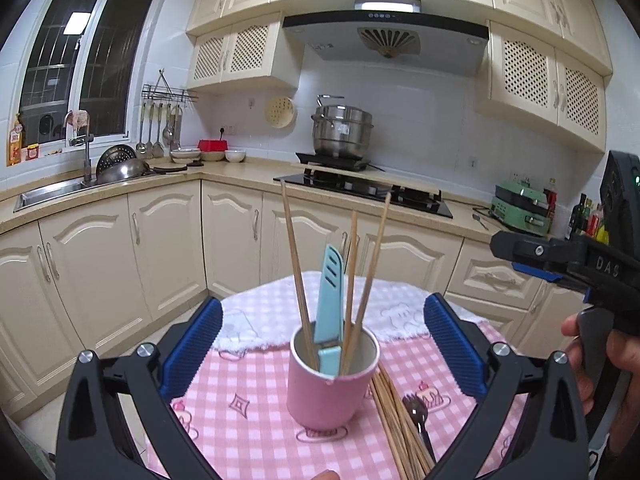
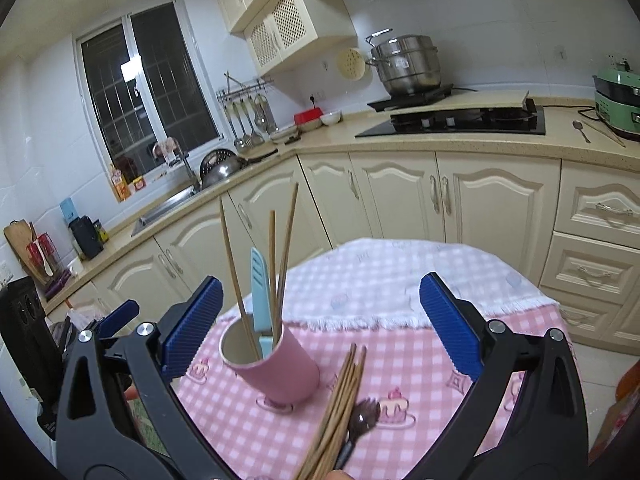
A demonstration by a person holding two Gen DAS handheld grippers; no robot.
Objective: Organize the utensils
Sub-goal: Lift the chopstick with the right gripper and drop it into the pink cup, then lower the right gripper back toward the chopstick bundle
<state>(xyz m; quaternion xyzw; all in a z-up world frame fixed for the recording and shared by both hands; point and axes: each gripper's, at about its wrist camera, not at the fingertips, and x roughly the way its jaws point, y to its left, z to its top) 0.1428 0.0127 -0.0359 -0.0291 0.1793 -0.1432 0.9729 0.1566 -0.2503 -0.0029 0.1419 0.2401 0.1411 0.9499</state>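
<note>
A pink cup (image 1: 326,394) stands on the pink checked tablecloth (image 1: 248,412). It holds three wooden chopsticks (image 1: 298,276) and a light blue sheathed knife (image 1: 330,312). My left gripper (image 1: 322,344) is open, its blue pads either side of the cup and apart from it. A bundle of chopsticks (image 1: 400,428) and a dark fork (image 1: 418,416) lie right of the cup. In the right wrist view the cup (image 2: 276,364) sits left of centre, the bundle (image 2: 340,400) and fork (image 2: 362,420) in front. My right gripper (image 2: 320,320) is open and empty above them.
Cream cabinets and a counter run behind the table, with a sink (image 1: 52,196), a hob (image 1: 360,192) bearing a steel pot (image 1: 340,132), and a green appliance (image 1: 520,208). The right gripper's body (image 1: 580,264) shows at the left view's right edge.
</note>
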